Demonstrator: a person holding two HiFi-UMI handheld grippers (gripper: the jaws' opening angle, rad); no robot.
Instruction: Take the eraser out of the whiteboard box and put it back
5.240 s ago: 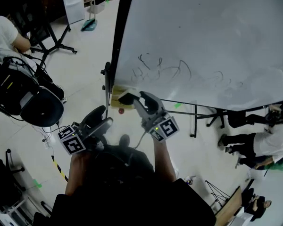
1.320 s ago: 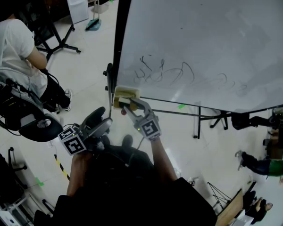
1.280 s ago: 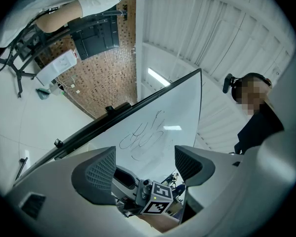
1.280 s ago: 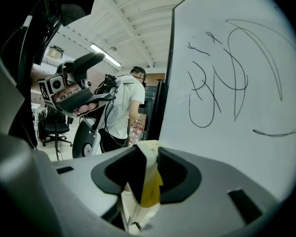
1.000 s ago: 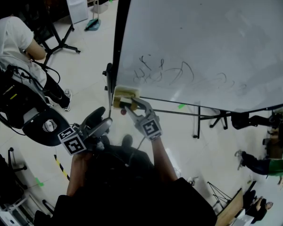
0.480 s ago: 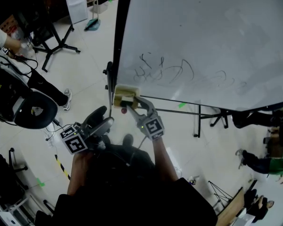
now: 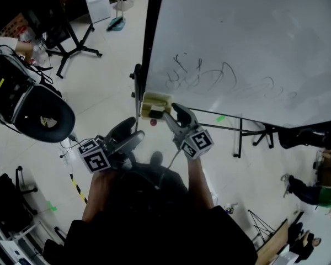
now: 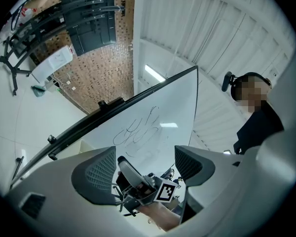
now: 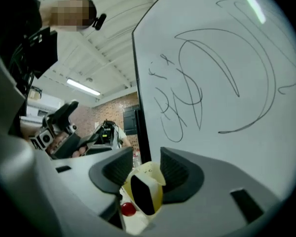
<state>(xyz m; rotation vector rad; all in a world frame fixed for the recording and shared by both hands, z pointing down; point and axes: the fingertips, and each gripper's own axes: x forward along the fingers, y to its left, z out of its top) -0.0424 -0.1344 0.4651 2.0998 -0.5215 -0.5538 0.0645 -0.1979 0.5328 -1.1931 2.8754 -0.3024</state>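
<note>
The eraser (image 9: 144, 194), white with a black face, stands on edge in the pale yellow whiteboard box (image 7: 154, 104) at the whiteboard's lower left corner. In the head view only its dark face (image 7: 156, 115) shows. My right gripper (image 7: 172, 114) hovers just beside and above the box. Its jaws have just been opening and stand open (image 9: 147, 164). The eraser lies past them, and the pads do not touch it. My left gripper (image 7: 129, 132) hangs back at the left, open and empty (image 8: 143, 167).
The whiteboard (image 7: 254, 43) carries black scribbles (image 7: 204, 76). A small red ball (image 9: 128, 209) sits under the box. Stand bars (image 7: 237, 120) run below the board. An office chair (image 7: 41, 115) stands at the left, and people's legs (image 7: 309, 186) are at the right.
My right gripper was down at the box. It has spread its jaws and lifted away, and the eraser stays in the box. The left gripper has hardly moved.
</note>
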